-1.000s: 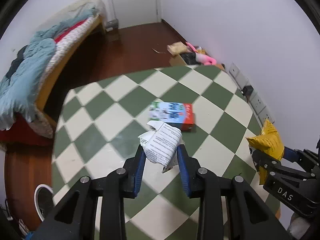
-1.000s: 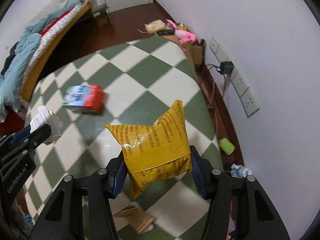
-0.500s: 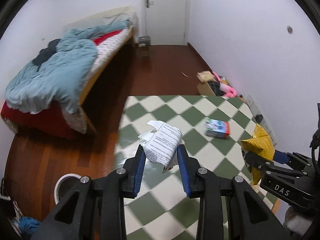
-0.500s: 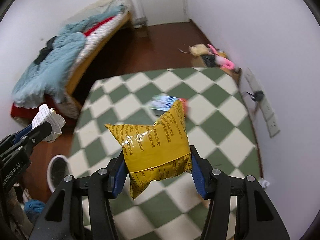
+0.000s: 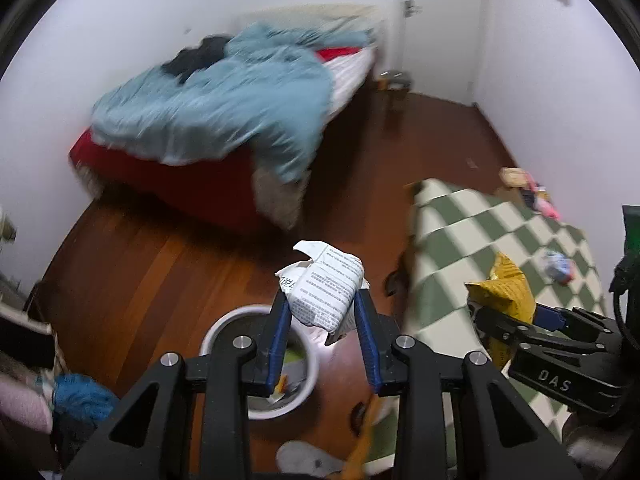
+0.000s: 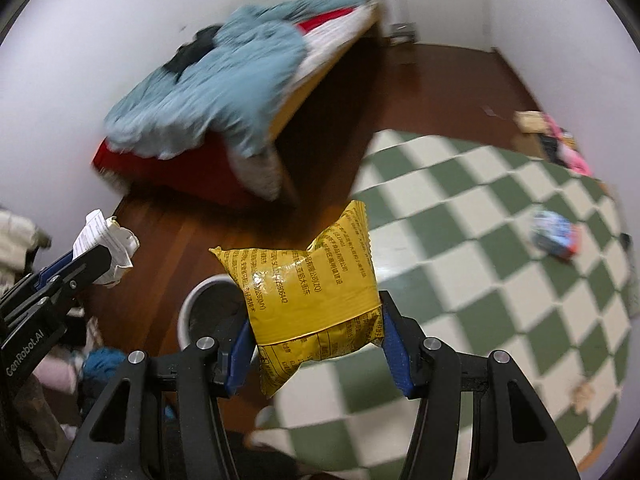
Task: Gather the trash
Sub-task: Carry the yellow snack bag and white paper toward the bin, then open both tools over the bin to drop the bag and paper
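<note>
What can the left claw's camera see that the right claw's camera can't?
Only the left wrist view shows inside the white bin, where some trash already lies, and the door handle. Only the right wrist view shows the printed face of the yellow snack bag in the right claw. Both show the crumpled paper in the left claw, the bed, and the checkered rug.

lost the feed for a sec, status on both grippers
Left gripper shut on crumpled paper, above white bin. Right gripper shut on yellow packet. Nothing blocking.
</note>
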{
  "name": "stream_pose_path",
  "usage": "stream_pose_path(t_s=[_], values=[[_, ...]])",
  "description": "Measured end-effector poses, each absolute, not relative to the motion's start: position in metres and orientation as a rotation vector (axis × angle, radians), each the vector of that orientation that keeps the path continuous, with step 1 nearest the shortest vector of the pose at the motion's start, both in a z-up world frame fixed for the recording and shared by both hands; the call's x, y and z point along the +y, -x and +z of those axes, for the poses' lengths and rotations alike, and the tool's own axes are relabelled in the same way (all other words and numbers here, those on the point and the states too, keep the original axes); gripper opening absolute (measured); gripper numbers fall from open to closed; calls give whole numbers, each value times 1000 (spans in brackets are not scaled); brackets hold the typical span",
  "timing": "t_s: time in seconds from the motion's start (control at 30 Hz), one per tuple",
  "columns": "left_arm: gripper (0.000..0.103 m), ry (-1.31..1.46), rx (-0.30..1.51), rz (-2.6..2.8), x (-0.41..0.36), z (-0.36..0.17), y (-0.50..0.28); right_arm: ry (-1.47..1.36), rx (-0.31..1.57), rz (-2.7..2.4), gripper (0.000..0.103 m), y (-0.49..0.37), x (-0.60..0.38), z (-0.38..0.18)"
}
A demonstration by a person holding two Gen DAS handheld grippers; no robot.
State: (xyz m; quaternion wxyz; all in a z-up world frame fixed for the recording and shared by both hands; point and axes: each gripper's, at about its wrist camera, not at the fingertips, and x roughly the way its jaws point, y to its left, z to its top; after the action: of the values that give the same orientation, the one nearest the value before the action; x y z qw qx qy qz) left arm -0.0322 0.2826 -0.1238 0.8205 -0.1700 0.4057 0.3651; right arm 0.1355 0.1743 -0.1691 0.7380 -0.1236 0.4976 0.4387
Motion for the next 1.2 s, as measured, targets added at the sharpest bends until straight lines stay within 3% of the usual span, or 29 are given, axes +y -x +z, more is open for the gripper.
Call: stream_pose_path(t_s=[0.5, 0.7, 0.73, 0.8, 0.83, 0.87, 0.9, 0.93, 1.0, 1.2], values=[[29, 779, 1083, 800, 422, -299, 114, 508, 1360, 1012, 58, -45, 345, -341], [32, 922, 1131, 783, 452, -341, 129, 601, 1422, 998, 58, -39, 386, -392], [36, 932, 1134, 787, 453, -343, 132, 606, 1432, 999, 59, -40, 389, -397], [56, 936, 1135, 802, 456, -346, 135, 626, 1476, 1000, 60, -38, 396, -415], [78, 935, 1131, 812, 457, -347, 136, 630, 1488, 1005, 61, -38, 400, -420], [91, 932, 1132, 827, 457, -348, 139, 643, 1499, 1013, 62, -37, 403, -427], [92, 929, 1136, 838, 458, -350, 142, 657, 1508, 1018, 69, -35, 406, -433], [93, 917, 1148, 856, 457, -350, 145, 664, 1511, 1015, 85, -35, 406, -438], [96, 883, 1168, 893, 456, -352, 151, 666, 1517, 1004, 98, -35, 404, -444], [99, 786, 1182, 992, 445, -350, 164, 701, 1487, 968, 101, -31, 392, -442]])
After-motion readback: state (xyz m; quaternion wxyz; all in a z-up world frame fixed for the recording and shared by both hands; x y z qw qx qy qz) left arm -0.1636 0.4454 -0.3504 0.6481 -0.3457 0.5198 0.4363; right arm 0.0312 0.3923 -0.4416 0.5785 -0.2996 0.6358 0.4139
